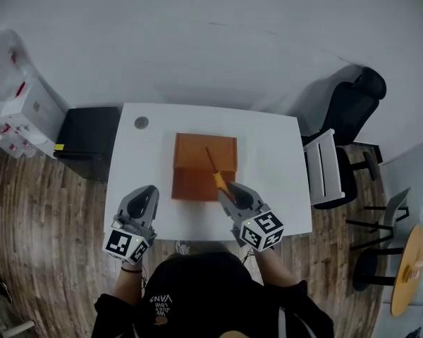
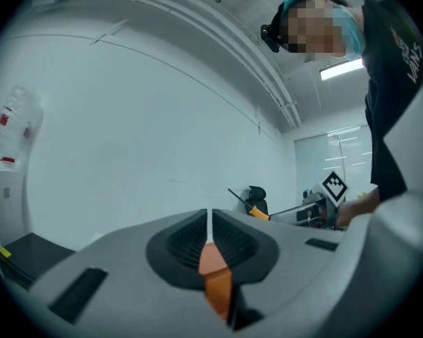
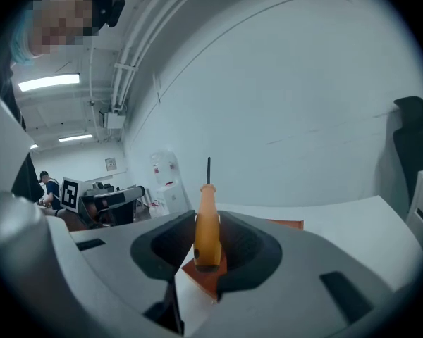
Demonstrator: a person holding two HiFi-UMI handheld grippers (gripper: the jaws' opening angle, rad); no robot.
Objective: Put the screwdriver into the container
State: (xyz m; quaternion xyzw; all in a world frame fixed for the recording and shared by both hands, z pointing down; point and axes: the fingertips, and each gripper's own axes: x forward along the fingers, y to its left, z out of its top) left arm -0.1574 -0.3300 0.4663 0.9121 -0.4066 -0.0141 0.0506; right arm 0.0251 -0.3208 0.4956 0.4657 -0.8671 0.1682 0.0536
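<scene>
Orange-handled screwdriver [image 1: 216,177] clamped in our right gripper [image 1: 230,191], shaft pointing to 11 o'clock over the brown container [image 1: 190,182], our left gripper [image 1: 145,199] at its 8 o'clock, jaws together, empty.

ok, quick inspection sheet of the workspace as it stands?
Surface: white table.
Job's things: orange container at table centre; screwdriver not yet in, shaft pointing over the container.
Clutter: small grey disc at the far left corner.
Grippers: right gripper shut on the screwdriver's handle; left gripper shut, empty, at the near left edge.
Cables: nothing seen.
Surroundings: black chair on the right, black cabinet on the left, wood floor.
</scene>
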